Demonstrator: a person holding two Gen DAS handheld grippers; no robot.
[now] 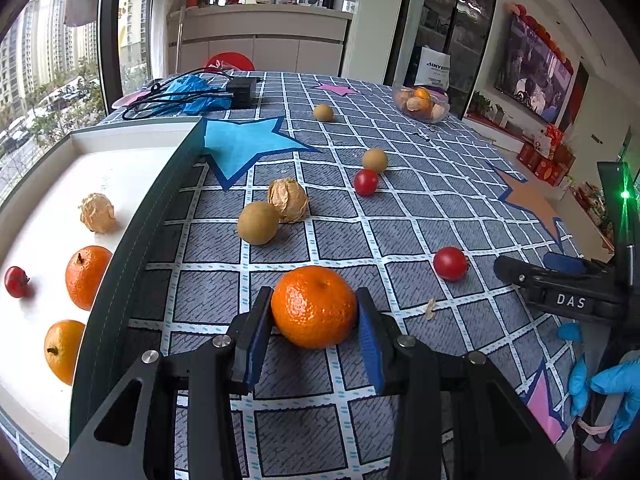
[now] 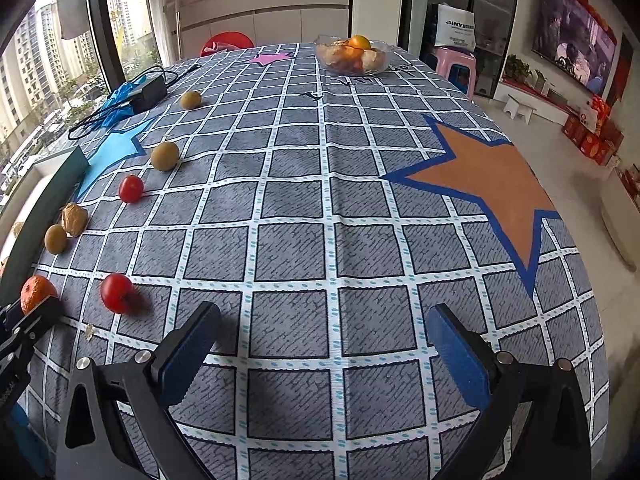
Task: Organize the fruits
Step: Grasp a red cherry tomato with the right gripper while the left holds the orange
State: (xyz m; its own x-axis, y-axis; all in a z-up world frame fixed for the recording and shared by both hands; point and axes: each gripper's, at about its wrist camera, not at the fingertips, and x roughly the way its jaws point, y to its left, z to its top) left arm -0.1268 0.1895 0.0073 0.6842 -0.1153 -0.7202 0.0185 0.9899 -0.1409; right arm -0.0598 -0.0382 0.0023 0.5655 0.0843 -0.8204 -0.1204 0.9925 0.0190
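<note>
My left gripper (image 1: 315, 322) is clamped on a mandarin (image 1: 314, 306) resting on the checked tablecloth (image 1: 400, 208), just right of the white tray (image 1: 120, 160). My right gripper (image 2: 322, 350) stands wide apart over bare cloth, holding nothing. Beyond lie a red tomato (image 1: 450, 263), a green-brown fruit (image 1: 258, 223) and a papery husk (image 1: 288, 199).

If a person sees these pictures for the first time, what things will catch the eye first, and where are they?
First comes the bright mandarin, pressed between the blue pads of the left gripper near the bottom of the left wrist view. Beside it, on the left, the white tray already holds two mandarins, a cherry tomato and a husked fruit. In the right wrist view, the large orange star on the checked tablecloth stands out.
</note>
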